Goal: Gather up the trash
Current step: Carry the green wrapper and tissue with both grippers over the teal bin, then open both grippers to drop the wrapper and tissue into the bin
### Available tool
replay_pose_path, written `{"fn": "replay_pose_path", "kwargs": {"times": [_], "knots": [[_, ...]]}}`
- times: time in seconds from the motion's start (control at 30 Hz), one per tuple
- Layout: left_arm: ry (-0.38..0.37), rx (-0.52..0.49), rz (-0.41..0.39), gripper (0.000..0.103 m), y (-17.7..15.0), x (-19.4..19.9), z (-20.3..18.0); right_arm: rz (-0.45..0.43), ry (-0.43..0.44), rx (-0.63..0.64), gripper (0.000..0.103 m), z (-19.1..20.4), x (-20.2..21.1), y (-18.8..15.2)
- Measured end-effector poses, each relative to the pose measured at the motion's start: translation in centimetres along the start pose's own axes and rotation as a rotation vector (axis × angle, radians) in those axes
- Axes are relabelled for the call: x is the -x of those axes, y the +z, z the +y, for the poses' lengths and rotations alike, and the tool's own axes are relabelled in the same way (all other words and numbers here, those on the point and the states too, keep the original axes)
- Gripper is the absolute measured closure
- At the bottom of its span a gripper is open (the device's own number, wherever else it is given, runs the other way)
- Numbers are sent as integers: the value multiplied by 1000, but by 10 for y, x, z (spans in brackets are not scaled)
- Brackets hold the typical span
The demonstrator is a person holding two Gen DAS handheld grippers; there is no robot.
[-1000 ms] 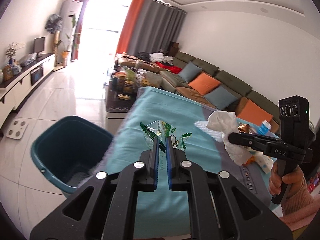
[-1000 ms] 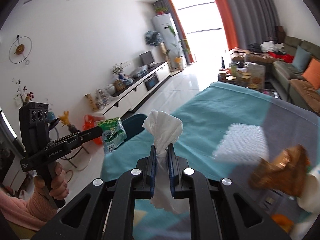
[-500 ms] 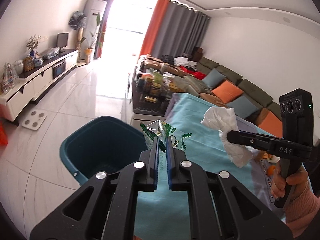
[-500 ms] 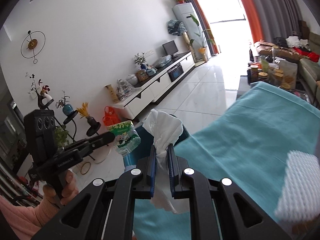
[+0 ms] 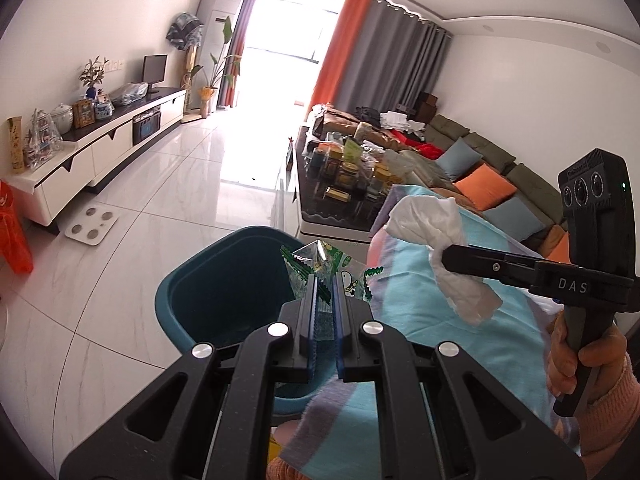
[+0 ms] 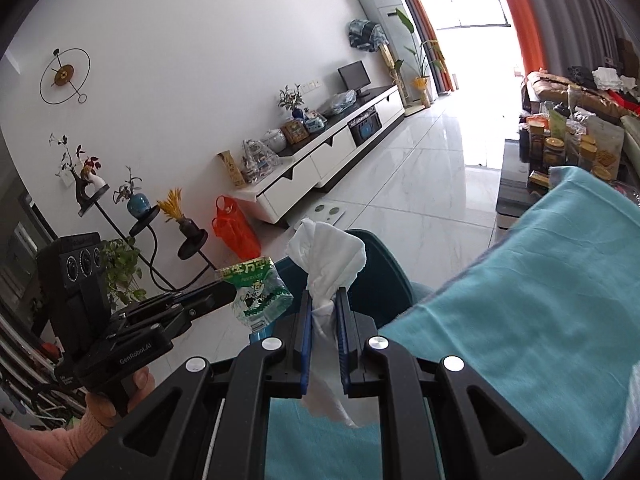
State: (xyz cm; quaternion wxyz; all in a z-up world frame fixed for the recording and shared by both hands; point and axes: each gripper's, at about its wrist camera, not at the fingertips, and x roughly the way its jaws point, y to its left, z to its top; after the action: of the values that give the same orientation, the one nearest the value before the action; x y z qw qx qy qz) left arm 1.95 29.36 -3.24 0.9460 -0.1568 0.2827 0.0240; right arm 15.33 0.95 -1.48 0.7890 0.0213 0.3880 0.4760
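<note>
My left gripper [image 5: 325, 280] is shut on a clear green-printed snack wrapper [image 5: 316, 261], held over the near rim of a dark teal bin [image 5: 208, 276] that stands on the floor beside the table. The same wrapper [image 6: 256, 294] and left gripper [image 6: 224, 294] show at the left of the right wrist view. My right gripper [image 6: 325, 294] is shut on a crumpled white tissue [image 6: 326, 254], with the bin's rim [image 6: 386, 262] just beyond it. From the left wrist view the tissue [image 5: 428, 222] hangs in the right gripper [image 5: 444, 256] above the table's corner.
A teal cloth covers the table [image 6: 540, 300] at the right. White tiled floor [image 5: 160, 200] spreads beyond the bin, with a white scale [image 5: 91, 226] on it. A cluttered dark coffee table [image 5: 344, 184], a long sofa [image 5: 492, 176] and a white TV cabinet [image 5: 100, 148] stand further off.
Both grippers have swung left off the table towards the bin, each keeping its hold. The bin now sits closer and more central in both views.
</note>
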Motion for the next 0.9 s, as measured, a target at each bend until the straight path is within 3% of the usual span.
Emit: {"fn": "replay_pose_path", "kwargs": {"times": [0.9], "knots": [[94, 70, 87, 96, -3, -55, 24, 127, -50, -51, 89, -1, -89, 23]]}}
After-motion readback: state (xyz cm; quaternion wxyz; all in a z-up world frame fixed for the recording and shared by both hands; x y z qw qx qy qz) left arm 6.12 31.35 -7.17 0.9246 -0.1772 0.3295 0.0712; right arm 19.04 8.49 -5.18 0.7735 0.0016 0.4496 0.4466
